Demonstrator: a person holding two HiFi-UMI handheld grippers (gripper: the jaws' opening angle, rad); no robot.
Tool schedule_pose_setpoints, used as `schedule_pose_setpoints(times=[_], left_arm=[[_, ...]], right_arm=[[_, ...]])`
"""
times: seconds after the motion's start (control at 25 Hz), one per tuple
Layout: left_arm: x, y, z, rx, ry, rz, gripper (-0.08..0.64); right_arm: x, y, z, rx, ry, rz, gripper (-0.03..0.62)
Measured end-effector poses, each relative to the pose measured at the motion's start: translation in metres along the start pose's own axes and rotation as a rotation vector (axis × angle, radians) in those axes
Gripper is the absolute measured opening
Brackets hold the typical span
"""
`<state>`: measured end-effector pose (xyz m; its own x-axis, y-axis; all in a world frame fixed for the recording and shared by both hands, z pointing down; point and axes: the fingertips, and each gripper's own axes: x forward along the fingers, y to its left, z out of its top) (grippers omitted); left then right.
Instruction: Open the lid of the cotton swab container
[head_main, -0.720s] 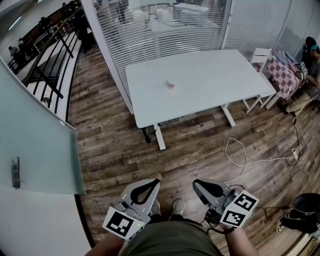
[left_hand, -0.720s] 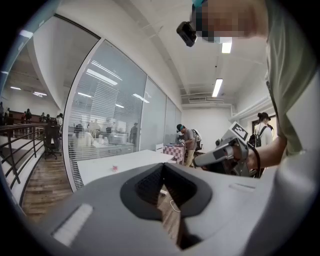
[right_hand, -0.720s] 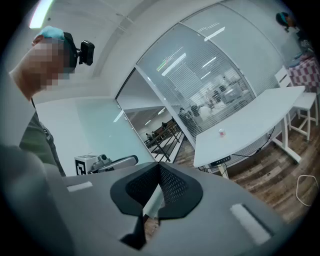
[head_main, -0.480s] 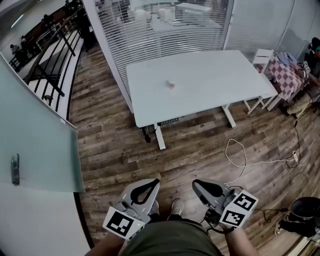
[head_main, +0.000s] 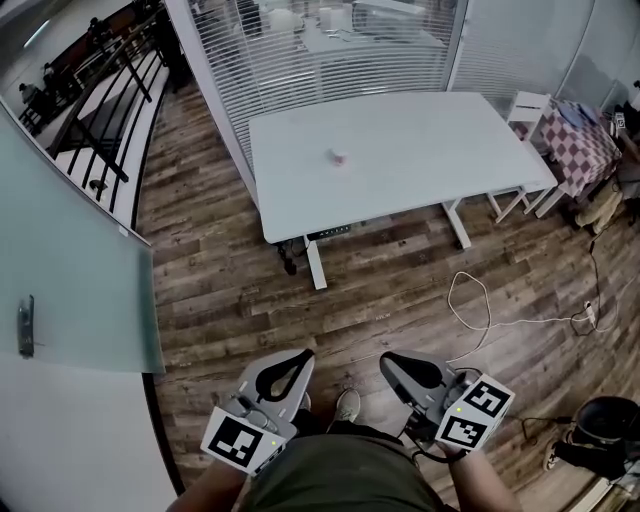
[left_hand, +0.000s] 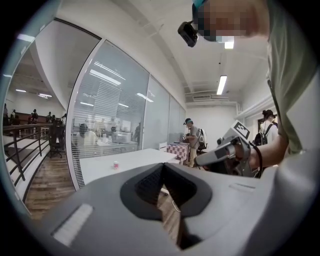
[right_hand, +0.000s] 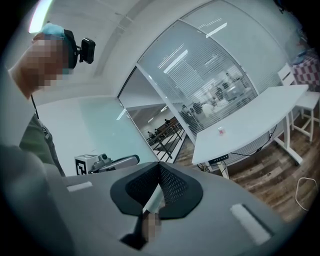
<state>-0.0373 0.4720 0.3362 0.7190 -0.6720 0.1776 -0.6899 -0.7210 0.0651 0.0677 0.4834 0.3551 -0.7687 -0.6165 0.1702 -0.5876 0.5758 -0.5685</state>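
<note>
Approach stage: small white-pink cotton swab container (head_main: 339, 157) alone on white tabletop (head_main: 450, 150), well apart from grey left gripper (head_main: 300, 358) and right gripper (head_main: 388, 360) (jaws of both closed, empty). Step close, open jaws early; one steadies, other opens it

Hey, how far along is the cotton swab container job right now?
Nothing looks done: the cotton swab container sits on the white table, too small to judge its lid. In hand: nothing; the left gripper and right gripper are shut and empty, far from it across the wooden floor. Left: walk over, grip it, open the lid.
</note>
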Motion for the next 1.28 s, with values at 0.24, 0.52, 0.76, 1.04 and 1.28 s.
schedule_pose_setpoints(times=[0.24,0.52,0.76,1.04,1.28], left_arm=[[0.003,0.001,-0.004,0.002,0.006,0.011,0.008],[0.011,0.009,-0.009,0.018,0.011,0.007,0.008],[0.026,0.032,-0.012,0.037,0.024,-0.006,0.008],[0.053,0.070,-0.009,0.026,0.027,-0.025,0.008],[0.081,0.116,-0.010,0.009,0.037,-0.044,0.008]], right_arm=[[-0.002,-0.007,-0.003,0.014,0.011,-0.002,0.011],[0.004,-0.020,-0.003,0.031,0.018,-0.019,0.011],[0.021,-0.034,0.009,0.035,0.011,-0.040,0.011],[0.055,-0.053,0.029,0.034,0.013,-0.054,0.009],[0.097,-0.075,0.051,0.032,0.015,-0.065,0.011]])
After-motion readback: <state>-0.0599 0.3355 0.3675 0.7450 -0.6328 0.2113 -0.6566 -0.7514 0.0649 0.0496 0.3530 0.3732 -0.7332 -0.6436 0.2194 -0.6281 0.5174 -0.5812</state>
